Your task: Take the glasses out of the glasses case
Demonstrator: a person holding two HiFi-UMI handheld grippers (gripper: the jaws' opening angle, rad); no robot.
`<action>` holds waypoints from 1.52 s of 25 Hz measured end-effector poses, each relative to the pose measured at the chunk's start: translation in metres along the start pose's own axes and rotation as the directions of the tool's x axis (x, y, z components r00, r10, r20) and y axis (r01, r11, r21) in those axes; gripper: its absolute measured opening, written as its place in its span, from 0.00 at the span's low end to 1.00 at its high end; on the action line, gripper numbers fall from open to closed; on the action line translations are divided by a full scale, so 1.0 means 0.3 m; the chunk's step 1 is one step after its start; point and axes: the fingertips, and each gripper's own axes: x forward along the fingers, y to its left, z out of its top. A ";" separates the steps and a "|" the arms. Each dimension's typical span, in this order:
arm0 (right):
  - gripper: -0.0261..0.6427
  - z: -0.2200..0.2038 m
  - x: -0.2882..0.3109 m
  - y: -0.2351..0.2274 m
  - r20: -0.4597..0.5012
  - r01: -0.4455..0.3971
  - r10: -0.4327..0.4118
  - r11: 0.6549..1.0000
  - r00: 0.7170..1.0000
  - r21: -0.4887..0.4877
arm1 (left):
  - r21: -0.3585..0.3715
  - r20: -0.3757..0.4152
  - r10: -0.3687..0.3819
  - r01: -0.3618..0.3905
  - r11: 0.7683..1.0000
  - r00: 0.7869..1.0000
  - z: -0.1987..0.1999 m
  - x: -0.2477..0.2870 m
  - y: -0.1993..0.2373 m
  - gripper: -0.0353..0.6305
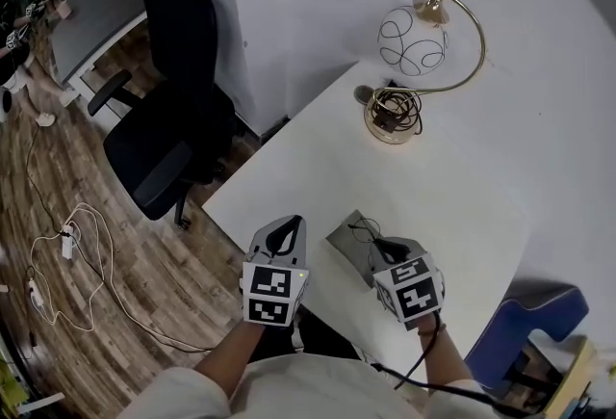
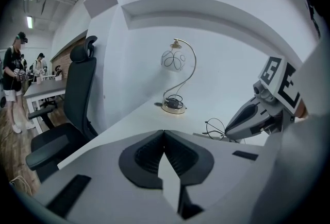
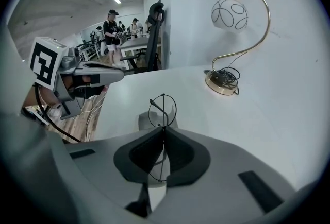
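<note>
Right gripper view: R gripper (image 3: 164,130) jaws pinch glasses (image 3: 163,110), lens beyond tips; L gripper (image 2: 164,133) closed.

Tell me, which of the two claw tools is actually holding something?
The right gripper: its jaws are shut on the thin wire glasses. The left gripper is shut too, but nothing sits between its jaws.

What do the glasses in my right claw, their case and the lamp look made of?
Round dark glasses, held in the right claw: thin metal wire, judging by hair-fine rims. Flat grey glasses case: matte, no shine; fabric or faux leather, unclear. Curved gold desk lamp: polished brass-look metal with glints; white globe shade, probably frosted glass.
</note>
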 end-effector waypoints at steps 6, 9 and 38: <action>0.10 0.068 -0.087 -0.033 0.102 0.043 -0.054 0.994 0.993 0.102 | 0.020 0.062 -0.033 0.032 0.999 0.998 0.098 0.009 -0.026 0.08; 0.10 0.089 -0.133 -0.054 0.140 0.069 -0.089 0.988 0.986 0.142 | 0.023 0.096 -0.054 0.052 0.998 0.994 0.142 0.017 -0.052 0.08; 0.10 0.112 -0.668 -0.396 0.411 0.351 -0.598 0.770 0.688 0.533 | 0.230 0.252 -0.334 0.279 0.932 0.908 0.605 0.095 -0.423 0.08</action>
